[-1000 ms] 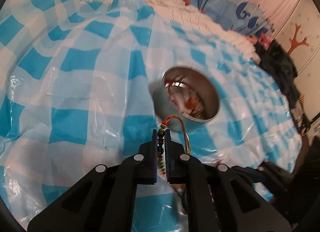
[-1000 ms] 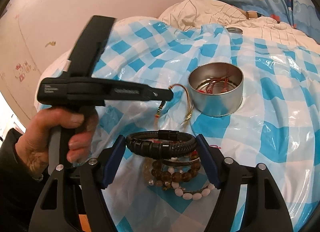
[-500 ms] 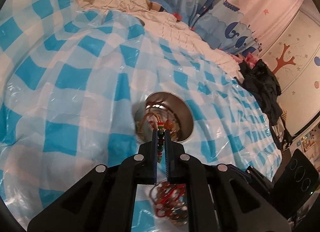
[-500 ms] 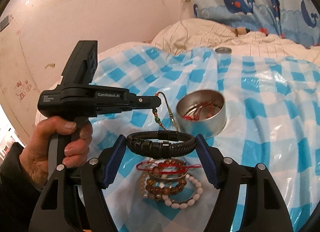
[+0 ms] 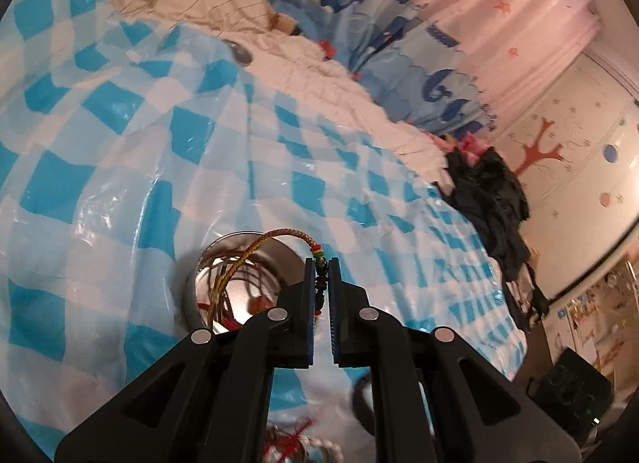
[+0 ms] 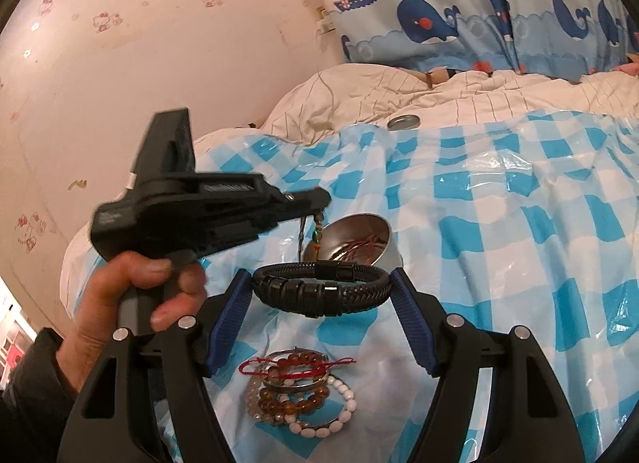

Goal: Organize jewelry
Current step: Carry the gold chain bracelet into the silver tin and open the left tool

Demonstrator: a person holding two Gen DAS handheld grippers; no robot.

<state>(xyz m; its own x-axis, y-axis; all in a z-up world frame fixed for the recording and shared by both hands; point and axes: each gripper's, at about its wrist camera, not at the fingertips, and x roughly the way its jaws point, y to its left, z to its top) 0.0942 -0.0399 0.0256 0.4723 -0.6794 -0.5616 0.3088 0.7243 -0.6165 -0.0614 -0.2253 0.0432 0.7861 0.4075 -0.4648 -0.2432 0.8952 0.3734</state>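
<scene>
Here: left gripper (image 5: 322,263) clenched on braided cord bracelet (image 5: 255,247), cord arcing over round metal tin (image 5: 239,287) at lower centre of left view. Right gripper (image 6: 321,283) grasping black braided leather bracelet (image 6: 321,289) between blue pads at frame centre. Beaded bracelets pile (image 6: 299,391) on blue checked sheet (image 6: 519,223), bottom centre. Tin lid (image 6: 403,121) upper centre.

A child's bedroom: rumpled duvet (image 6: 399,95), whale-print curtain (image 6: 479,31), cartoon-sticker wall (image 6: 120,43).

The checked sheet (image 6: 519,247) lies bare right of the tin (image 6: 359,239); the bracelet pile (image 6: 299,391) crowds its near side.
</scene>
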